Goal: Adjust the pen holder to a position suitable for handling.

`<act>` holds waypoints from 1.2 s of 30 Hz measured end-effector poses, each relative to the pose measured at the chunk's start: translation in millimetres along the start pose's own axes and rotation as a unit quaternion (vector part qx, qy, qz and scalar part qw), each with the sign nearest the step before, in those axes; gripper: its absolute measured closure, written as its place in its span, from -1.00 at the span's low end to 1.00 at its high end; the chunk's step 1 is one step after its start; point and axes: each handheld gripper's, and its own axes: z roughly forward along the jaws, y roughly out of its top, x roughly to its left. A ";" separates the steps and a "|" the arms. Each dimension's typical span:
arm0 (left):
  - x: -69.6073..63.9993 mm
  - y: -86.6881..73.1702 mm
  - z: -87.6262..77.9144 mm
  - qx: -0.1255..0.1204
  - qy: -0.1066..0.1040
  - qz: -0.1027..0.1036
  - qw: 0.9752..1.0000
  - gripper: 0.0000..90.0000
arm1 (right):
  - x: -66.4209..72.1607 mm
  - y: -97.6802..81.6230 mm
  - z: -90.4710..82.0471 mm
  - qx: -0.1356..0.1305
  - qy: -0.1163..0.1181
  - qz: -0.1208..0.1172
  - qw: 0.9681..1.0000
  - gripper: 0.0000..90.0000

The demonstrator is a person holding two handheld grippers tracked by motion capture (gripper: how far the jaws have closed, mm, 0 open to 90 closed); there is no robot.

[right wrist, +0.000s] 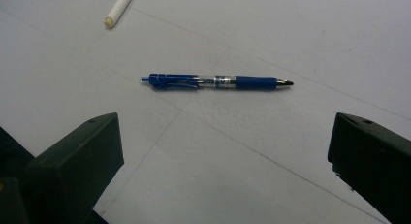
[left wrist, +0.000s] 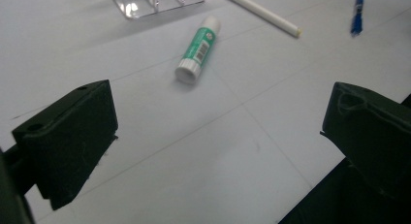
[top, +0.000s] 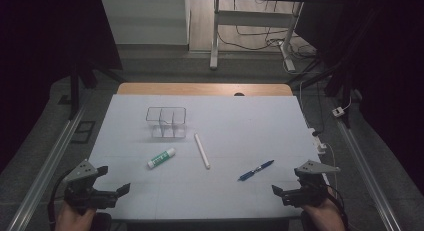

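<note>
White sheeting covers the table (top: 235,121), and four items lie on it. Left gripper (top: 114,180) sits at the near left corner of the table, held in a hand (top: 75,218); its jaws are spread wide with nothing between them. In the left gripper view the glue stick (left wrist: 197,49), green-labelled with a white cap, lies flat on the sheet just ahead of the spread jaws, untouched. Right gripper (top: 278,183) sits at the near right corner, its jaws likewise spread and empty. In the right gripper view the blue pen (right wrist: 216,81) lies flat crosswise ahead of the jaws, apart from them.

From the high view, the glue stick (top: 161,158) rests left of centre, tilted, near the front of the clear organiser (top: 166,122). This organiser stands upright on the far left part of the sheet and shows inner partitions; its compartments look empty. White stick (top: 202,150), a long slim rod, lies between the glue stick and the blue pen (top: 256,170), touching neither. All items are well apart from both grippers
</note>
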 end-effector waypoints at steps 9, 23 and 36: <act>2.7 11.3 17.5 -0.001 -0.025 0.030 0.999 -1.00 | 0.0 0.0 -0.8 -0.002 0.004 -0.001 1.000 -1.00; 13.0 32.2 40.5 -0.003 -0.017 0.028 0.999 -1.00 | -0.2 0.3 -1.3 -0.004 0.011 0.001 1.000 -1.00; 24.2 54.5 67.0 0.015 0.005 0.038 0.999 -1.00 | -0.2 0.4 -1.4 -0.005 0.012 0.000 1.000 -1.00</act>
